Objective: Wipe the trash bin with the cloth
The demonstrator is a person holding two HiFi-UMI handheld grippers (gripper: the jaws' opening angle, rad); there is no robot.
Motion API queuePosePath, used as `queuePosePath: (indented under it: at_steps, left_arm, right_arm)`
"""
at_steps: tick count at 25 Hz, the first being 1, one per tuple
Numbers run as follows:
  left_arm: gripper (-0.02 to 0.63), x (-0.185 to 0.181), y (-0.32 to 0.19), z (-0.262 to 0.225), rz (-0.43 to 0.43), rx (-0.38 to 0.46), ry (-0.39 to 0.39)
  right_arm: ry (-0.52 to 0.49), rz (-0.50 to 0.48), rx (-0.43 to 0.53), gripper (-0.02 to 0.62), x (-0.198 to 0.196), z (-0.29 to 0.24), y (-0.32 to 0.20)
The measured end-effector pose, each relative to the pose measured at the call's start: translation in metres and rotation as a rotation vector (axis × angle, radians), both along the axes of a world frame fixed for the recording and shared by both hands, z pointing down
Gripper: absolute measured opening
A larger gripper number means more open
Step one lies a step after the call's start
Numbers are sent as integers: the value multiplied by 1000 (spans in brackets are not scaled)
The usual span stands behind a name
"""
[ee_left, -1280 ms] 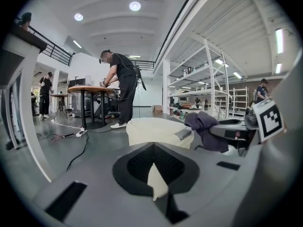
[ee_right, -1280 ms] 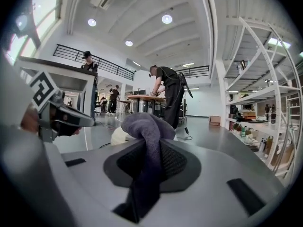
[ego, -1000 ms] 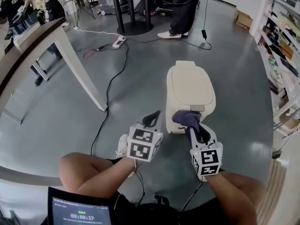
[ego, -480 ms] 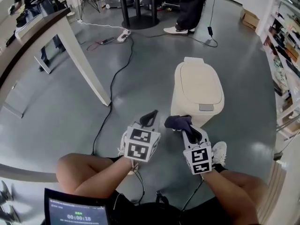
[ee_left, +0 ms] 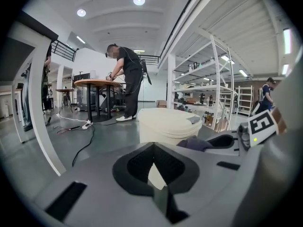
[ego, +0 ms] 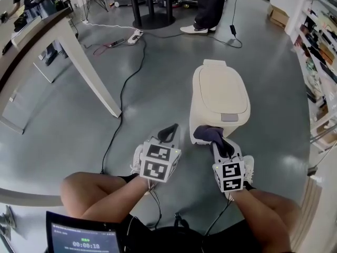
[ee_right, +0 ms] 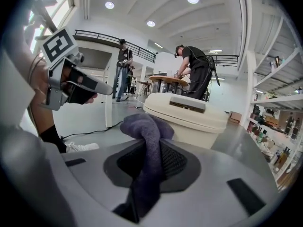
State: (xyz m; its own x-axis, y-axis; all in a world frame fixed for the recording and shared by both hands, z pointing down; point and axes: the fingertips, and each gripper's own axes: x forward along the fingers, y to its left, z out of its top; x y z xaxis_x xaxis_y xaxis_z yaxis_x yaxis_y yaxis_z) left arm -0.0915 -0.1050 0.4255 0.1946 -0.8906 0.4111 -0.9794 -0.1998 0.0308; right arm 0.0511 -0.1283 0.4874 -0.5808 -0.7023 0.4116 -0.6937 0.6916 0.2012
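A cream trash bin (ego: 218,100) with a closed lid stands on the grey floor ahead of me; it also shows as the cream bin (ee_right: 189,119) and the bin (ee_left: 165,126) in the two gripper views. My right gripper (ego: 218,140) is shut on a dark purple cloth (ego: 207,134), bunched against the bin's near lower wall. In the right gripper view the cloth (ee_right: 146,145) runs up between the jaws and bulges out in front. My left gripper (ego: 168,133) hangs just left of the bin, shut with nothing in it (ee_left: 152,167).
A white table leg (ego: 87,67) slants at the left, with a black cable (ego: 120,101) trailing across the floor. Shelving (ego: 321,46) lines the right side. A person's legs (ego: 202,7) and a round table base (ego: 150,17) stand beyond the bin. My white shoes (ego: 246,167) sit near it.
The head view has shifted, so the bin sits slightly higher in frame. My right gripper with the cloth has moved a little right, staying at the bin's near wall. The left gripper has barely moved.
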Motion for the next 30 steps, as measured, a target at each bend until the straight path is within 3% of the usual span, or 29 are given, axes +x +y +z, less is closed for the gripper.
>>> queuePosePath:
  at_steps: [20, 30]
  left_arm:
    - [2, 72, -22, 26, 107, -68, 40]
    - [2, 80, -28, 28, 114, -60, 65]
  right_arm:
    - [-86, 275, -100, 80, 88, 12, -37]
    - [-100, 298, -99, 80, 95, 12, -43]
